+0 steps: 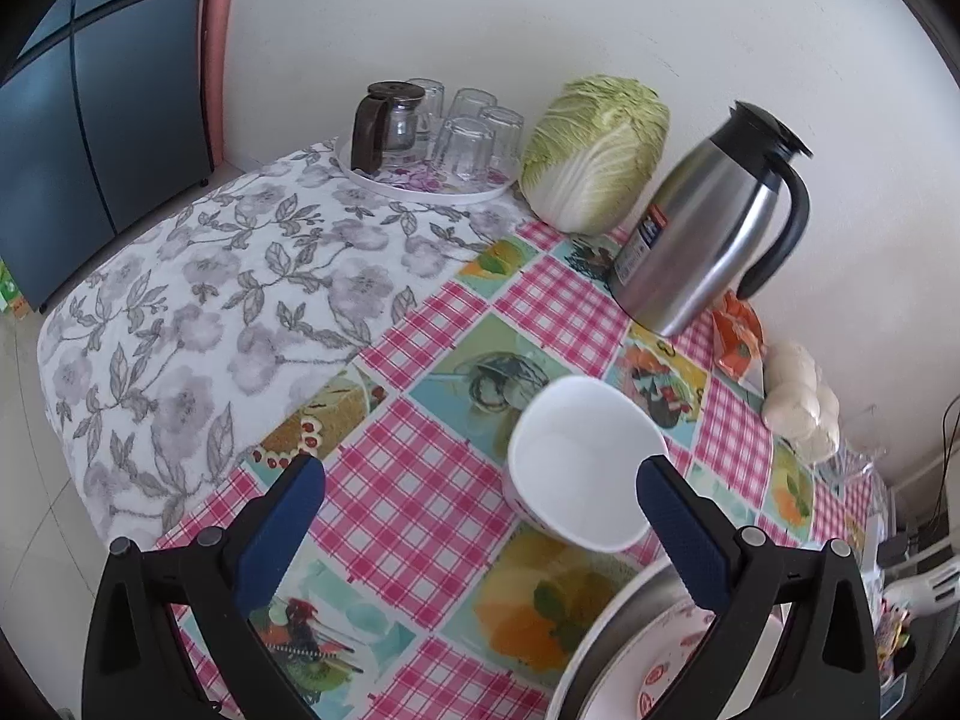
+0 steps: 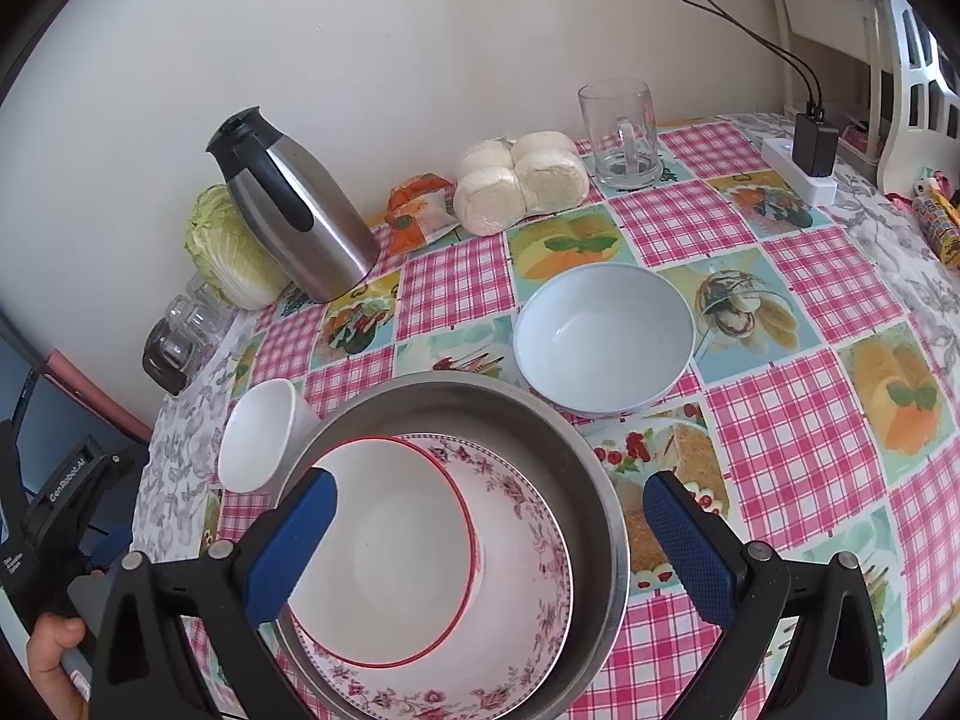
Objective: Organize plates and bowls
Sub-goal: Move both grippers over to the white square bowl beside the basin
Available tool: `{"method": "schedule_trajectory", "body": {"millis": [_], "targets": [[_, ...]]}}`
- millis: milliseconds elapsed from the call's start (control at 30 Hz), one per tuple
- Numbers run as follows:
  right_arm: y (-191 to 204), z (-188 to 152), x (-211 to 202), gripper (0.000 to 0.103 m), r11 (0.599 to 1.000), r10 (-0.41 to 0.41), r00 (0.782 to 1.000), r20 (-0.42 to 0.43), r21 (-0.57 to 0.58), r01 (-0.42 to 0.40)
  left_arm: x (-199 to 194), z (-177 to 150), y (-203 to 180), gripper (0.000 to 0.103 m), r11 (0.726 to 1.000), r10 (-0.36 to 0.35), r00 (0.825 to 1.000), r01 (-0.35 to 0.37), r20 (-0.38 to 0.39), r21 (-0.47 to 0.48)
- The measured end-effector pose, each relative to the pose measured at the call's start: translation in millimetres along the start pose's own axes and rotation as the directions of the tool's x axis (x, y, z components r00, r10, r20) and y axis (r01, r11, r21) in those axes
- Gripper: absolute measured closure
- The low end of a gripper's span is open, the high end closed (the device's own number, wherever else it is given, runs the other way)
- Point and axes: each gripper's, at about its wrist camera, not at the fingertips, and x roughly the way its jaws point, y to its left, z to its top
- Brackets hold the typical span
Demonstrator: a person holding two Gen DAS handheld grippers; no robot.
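Observation:
A steel basin (image 2: 606, 480) sits on the checked tablecloth and holds a floral plate (image 2: 528, 546) with a red-rimmed white bowl (image 2: 390, 552) on it. My right gripper (image 2: 489, 510) hovers open above the basin, with nothing between its fingers. Beyond the basin stands a pale blue-white bowl (image 2: 603, 342). A small white bowl (image 2: 264, 438) sits by the basin's left rim. In the left wrist view this small bowl (image 1: 582, 462) lies just ahead of my open left gripper (image 1: 480, 498), near its right finger, and the basin (image 1: 630, 618) shows at lower right.
A steel thermos jug (image 2: 300, 222), a cabbage (image 2: 228, 252), wrapped buns (image 2: 522, 180), an orange packet (image 2: 420, 210) and a glass mug (image 2: 624, 132) line the wall side. A tray of upturned glasses (image 1: 444, 138) stands far left. A power strip (image 2: 804, 168) lies at right.

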Motion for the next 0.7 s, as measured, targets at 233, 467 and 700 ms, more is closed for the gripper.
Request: {"method": "schedule_trajectory", "body": {"millis": [233, 467, 700], "targets": [[9.2, 3.4, 2.2, 0.0, 0.998, -0.056, 0.998, -0.008, -0.004, 0.056, 17.2, 14.9, 12.2, 0.0, 0.999, -0.02, 1.0, 0.02, -0.001, -0.041], [28.1, 24.9, -2.4, 0.0, 0.993, -0.111, 0.994, 0.018, -0.031, 0.112, 35.5, 19.4, 24.4, 0.0, 0.999, -0.034, 0.999, 0.033, -0.03, -0.04], [64.2, 42.0, -3.8, 0.0, 0.983, -0.146, 0.989, 0.029, -0.105, 0.148, 44.5, 19.7, 46.3, 0.0, 0.991, -0.07, 0.997, 0.066, -0.035, -0.114]]}}
